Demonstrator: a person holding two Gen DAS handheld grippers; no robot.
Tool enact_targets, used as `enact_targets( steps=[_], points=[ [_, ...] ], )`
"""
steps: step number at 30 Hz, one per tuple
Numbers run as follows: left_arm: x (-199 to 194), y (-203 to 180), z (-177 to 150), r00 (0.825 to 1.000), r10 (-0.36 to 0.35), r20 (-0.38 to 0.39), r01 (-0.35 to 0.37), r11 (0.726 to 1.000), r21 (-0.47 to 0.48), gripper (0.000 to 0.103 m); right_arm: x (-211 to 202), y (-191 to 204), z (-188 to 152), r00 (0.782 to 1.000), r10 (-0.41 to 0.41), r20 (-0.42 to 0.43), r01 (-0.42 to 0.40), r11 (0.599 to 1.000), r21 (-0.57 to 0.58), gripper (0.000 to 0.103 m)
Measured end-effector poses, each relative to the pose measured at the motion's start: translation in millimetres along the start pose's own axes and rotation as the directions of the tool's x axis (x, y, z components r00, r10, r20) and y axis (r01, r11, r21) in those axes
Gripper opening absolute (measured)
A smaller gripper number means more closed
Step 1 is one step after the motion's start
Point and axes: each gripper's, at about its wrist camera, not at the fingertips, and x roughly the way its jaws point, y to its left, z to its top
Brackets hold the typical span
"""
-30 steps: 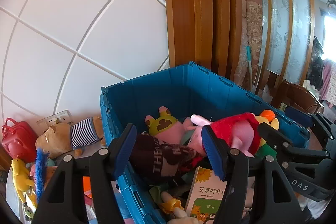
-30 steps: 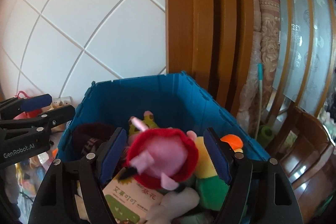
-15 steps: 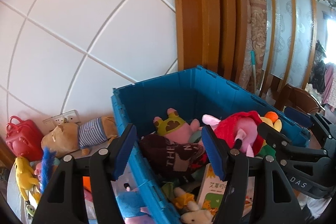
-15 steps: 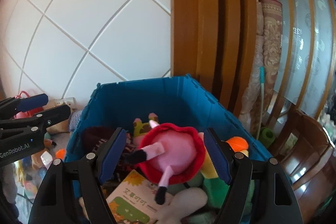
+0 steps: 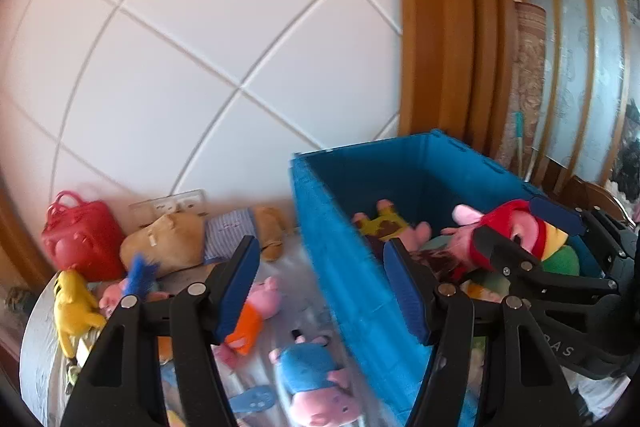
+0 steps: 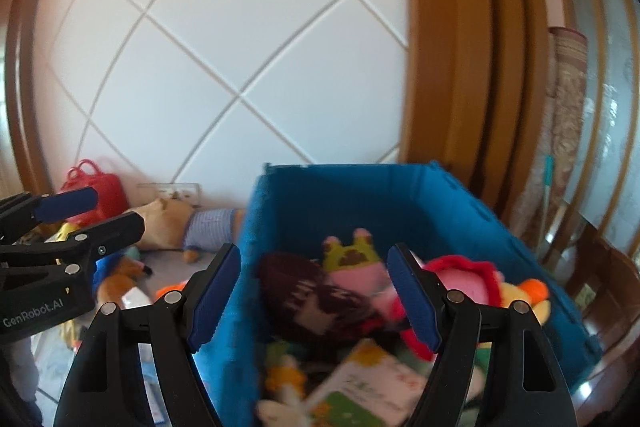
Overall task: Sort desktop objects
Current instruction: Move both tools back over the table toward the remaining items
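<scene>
A blue crate (image 5: 360, 279) (image 6: 400, 195) holds several plush toys, among them a red-dressed pink pig (image 6: 464, 279) (image 5: 516, 227), a dark knit item (image 6: 312, 295) and a picture book (image 6: 360, 383). My left gripper (image 5: 324, 291) is open and empty, over the crate's left wall. My right gripper (image 6: 312, 295) is open and empty above the crate; the pig lies in the crate by its right finger. Loose toys lie left of the crate: a blue-shirted pig (image 5: 316, 383), an orange-dressed pig (image 5: 252, 319), a yellow plush (image 5: 72, 303).
A red bag (image 5: 80, 239) and a tan plush in a striped shirt (image 5: 192, 239) rest against the tiled wall. A wall socket (image 5: 168, 203) is behind them. A wooden door frame (image 5: 436, 27) and a chair (image 6: 600, 275) stand right of the crate.
Both grippers swung left. The red-dressed pig, between the right fingers before, now lies in the crate beside the right finger. The left view now shows the loose toys.
</scene>
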Motion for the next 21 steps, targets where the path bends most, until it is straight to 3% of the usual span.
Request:
enact_targets(
  steps=[10, 21],
  points=[
    [-31, 106, -49, 0.997, 0.072, -0.023, -0.073, 0.996, -0.060, 0.064, 8, 113, -14, 0.996, 0.090, -0.009, -0.090, 0.995, -0.045, 0.076],
    [-60, 211, -129, 0.984, 0.130, -0.119, -0.144, 0.983, -0.116, 0.064, 9, 231, -70, 0.984, 0.151, -0.098, -0.156, 0.987, -0.045, 0.077]
  ],
)
